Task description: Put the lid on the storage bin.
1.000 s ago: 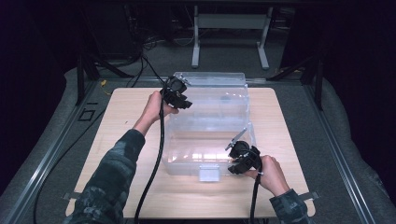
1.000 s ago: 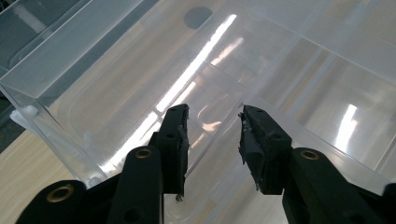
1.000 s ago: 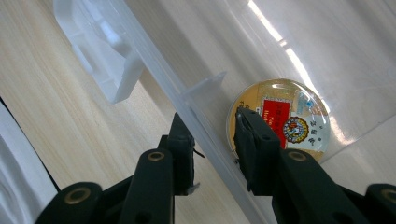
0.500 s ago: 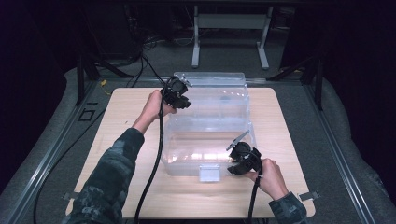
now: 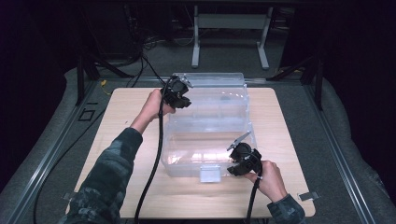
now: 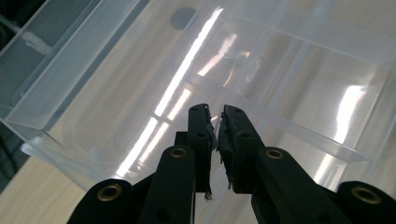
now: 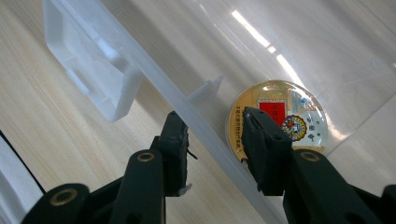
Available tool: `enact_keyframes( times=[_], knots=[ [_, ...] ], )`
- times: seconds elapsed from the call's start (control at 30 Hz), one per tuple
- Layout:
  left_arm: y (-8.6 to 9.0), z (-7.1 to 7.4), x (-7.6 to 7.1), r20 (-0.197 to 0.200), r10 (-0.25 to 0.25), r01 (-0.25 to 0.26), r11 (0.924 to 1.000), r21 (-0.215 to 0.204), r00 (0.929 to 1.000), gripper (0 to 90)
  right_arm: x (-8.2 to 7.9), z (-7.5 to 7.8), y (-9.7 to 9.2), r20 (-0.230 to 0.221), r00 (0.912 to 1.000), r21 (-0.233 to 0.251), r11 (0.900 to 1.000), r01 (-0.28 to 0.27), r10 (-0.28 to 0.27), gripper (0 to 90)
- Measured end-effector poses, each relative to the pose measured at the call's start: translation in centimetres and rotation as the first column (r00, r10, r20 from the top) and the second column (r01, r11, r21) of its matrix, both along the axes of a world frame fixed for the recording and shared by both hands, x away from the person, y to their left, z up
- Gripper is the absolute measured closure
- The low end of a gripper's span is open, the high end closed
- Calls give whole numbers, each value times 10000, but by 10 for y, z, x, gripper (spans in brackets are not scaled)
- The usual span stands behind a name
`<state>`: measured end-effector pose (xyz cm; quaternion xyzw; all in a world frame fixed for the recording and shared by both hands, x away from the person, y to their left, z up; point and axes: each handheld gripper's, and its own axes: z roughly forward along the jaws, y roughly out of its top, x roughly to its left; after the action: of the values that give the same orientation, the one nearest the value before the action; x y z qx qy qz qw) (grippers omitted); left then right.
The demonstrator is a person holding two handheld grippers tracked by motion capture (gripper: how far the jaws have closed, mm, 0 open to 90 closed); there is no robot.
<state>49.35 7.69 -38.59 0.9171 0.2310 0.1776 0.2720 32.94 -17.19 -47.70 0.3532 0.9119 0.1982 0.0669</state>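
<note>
One clear plastic box (image 5: pixel 210 135), one round sticker (image 7: pixel 280 119), two grippers, one table (image 5: pixel 116 135)

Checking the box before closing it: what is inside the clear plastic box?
A round gold sticker shows through the clear box, partly covered by the right gripper; otherwise nothing shows inside.

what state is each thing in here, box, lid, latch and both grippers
clear box: open, standing on the table
lid: swung back behind the box
latch: unfastened, hanging on the front wall
round badge: lying flat inside the box
left gripper: at the lid, jaws just been closing, nearly together, nothing seen between them
right gripper: jaws astride the box's front wall, closed on it
</note>
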Motion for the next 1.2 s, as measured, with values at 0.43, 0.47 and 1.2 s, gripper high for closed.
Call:
enact_keyframes(
  times=[0.43, 0.47, 1.2],
  knots=[
    [-4, -12, 12, -211, -271, 264, 9992, -300, 9994, 720, 0, 0, 0, 30, 10000, -57, 10000, -73, 73, 618],
    [-3, -14, 13, -224, -396, 386, 9983, -438, 9990, 740, 0, 0, 0, 35, 10000, -33, 10000, -51, 51, 618],
    [-9, -9, 12, -654, -364, 370, 9993, 69, 9972, 799, -3, -2, -1, 283, 9996, -47, 10000, 74, -73, 589]
  ],
)
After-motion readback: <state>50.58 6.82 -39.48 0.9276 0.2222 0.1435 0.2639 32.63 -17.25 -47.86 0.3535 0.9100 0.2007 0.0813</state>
